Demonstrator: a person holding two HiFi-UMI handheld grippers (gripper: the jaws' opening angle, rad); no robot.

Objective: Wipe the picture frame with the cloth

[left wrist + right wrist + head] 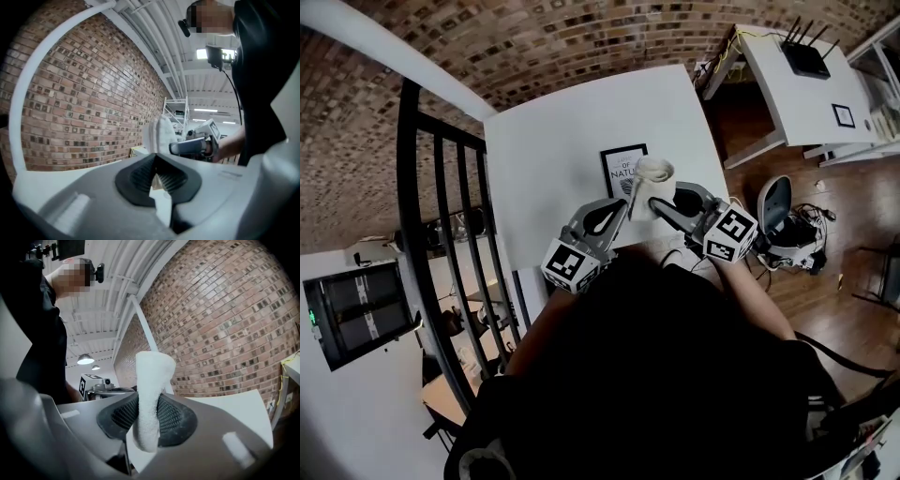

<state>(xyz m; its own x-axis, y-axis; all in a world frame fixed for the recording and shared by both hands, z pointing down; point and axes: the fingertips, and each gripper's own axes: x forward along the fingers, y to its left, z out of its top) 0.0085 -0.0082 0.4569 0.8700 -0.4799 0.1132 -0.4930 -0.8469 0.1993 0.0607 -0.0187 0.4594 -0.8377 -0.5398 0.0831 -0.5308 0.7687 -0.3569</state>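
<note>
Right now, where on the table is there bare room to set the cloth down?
Bare table lies left of the picture frame and beyond it, toward the brick wall. The near edge is crowded: cloth, left gripper, right gripper.

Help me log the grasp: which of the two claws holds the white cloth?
The right claw: its jaws clamp the folded white terry cloth, while the left claw is shut on nothing.

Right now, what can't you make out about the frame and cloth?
Picture frame: head view, the cloth in the right gripper covers its lower right corner and some print.
Neither gripper view clearly shows the frame.
Cloth touching it or not: head view looks steeply down, cannot tell.
</note>
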